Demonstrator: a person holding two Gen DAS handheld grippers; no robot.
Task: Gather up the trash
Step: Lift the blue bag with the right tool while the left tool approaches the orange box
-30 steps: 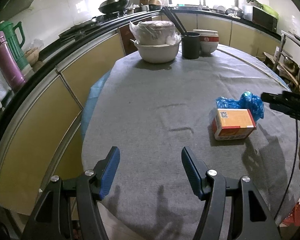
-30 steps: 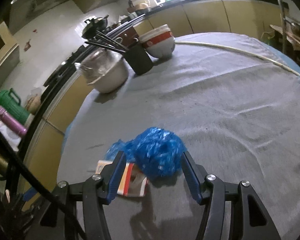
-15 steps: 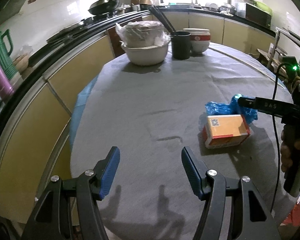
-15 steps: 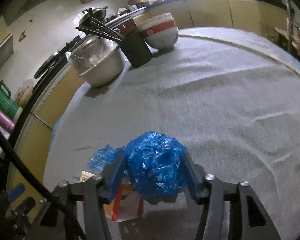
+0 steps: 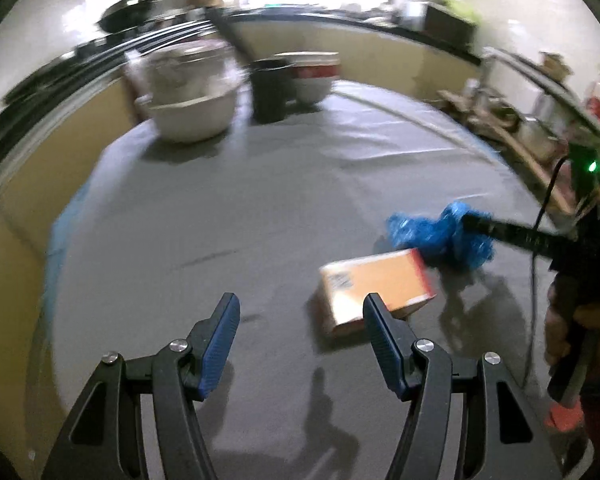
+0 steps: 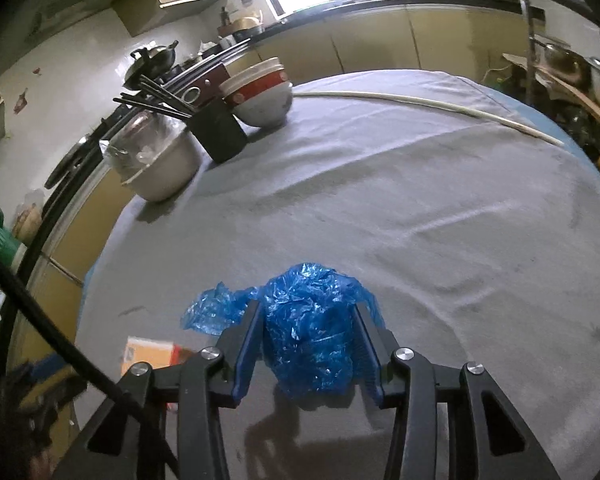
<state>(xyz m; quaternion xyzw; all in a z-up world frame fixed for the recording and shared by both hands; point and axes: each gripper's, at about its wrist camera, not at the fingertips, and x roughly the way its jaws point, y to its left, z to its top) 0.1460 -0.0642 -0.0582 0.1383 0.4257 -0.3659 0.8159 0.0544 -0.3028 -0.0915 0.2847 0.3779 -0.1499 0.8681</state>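
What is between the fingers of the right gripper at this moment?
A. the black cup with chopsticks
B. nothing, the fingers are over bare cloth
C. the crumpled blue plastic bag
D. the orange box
C: in the right wrist view the right gripper has the crumpled blue plastic bag squeezed between its two blue pads, while the orange box lies off to the side, outside the fingers.
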